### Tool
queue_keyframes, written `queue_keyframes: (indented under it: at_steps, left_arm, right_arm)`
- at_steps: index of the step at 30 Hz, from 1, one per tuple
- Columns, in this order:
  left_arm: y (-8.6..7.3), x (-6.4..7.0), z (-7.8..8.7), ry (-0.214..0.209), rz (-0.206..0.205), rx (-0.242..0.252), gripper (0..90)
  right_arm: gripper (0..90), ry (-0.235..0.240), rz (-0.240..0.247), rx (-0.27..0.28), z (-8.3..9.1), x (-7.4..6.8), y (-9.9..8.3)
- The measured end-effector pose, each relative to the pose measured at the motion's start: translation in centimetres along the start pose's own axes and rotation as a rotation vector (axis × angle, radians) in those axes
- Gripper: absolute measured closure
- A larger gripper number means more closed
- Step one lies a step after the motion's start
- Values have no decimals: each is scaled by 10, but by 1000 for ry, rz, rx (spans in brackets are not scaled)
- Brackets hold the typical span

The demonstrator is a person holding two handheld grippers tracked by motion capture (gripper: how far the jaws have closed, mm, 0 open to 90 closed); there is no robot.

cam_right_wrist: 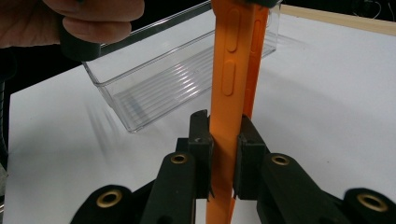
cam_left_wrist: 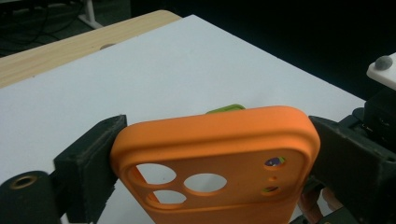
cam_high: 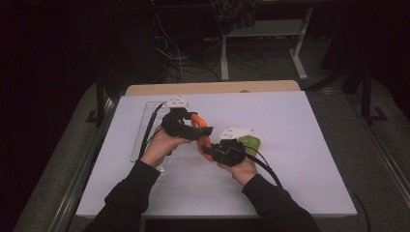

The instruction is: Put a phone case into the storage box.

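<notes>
Orange case point(cam_high: 200, 131) is up in the air btw both grippers, above the white worktop point(cam_high: 300, 159), just right of the clear bin point(cam_high: 145, 130). Long axis runs from the left gripper point(cam_high: 189, 126) down-right to the right gripper point(cam_high: 213, 150), so each one has an end; neither is nearer, both are on it.

Left gripper point(cam_left_wrist: 212, 158): fingers point(cam_left_wrist: 91, 158) wide apart, one on each long edge of the case point(cam_left_wrist: 219, 140) at the camera-cutout end, so it spans the full width. Right gripper point(cam_right_wrist: 224, 154): fingers point(cam_right_wrist: 201, 149) nearly closed, pinching the thin side wall of the case point(cam_right_wrist: 231, 93) edge-on, button bumps facing the cam.

Key relation, as I read it: the bin point(cam_right_wrist: 154, 88) lies beyond the case on the left hand's point(cam_right_wrist: 88, 18) side, open top up, so a drop-in would prob need the case swung that way w/ its long axis lined up along the bin's length, and one gripper letting go first.

View diffs: high view gives the overall layout and a green thing point(cam_high: 251, 142) on the worktop right beside the right gripper; left gripper view gives the back face w/ lens holes and a sliver of that green thing point(cam_left_wrist: 226, 108) behind the case; right gripper view gives the bin's ribbed floor and the case's thin profile
</notes>
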State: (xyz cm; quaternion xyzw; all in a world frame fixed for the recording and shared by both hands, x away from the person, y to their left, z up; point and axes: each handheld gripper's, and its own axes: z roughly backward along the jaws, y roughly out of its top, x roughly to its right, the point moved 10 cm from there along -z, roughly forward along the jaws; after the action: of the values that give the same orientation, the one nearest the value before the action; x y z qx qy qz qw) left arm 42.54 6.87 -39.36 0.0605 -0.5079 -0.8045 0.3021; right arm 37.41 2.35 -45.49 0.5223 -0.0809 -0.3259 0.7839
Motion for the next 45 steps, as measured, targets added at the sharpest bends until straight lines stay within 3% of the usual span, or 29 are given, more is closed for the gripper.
queue_keyframes:
  at_steps: [16, 29, 39, 45]
  left_arm:
    - [0, 2, 1, 0, -9, 7, 162]
    - [0, 4, 3, -11, -29, -8, 164]
    - [1, -1, 6, 7, -31, -3, 165]
    - [1, -2, 8, 14, -25, -6, 165]
  right_arm:
    - [772, -2, 17, -22, 1, 2, -2]
    - [400, -28, 33, -66, 24, 21, -7]
    - [271, -16, 25, -71, 46, 28, -14]
    - [188, -64, 38, -66, 61, 38, -22]
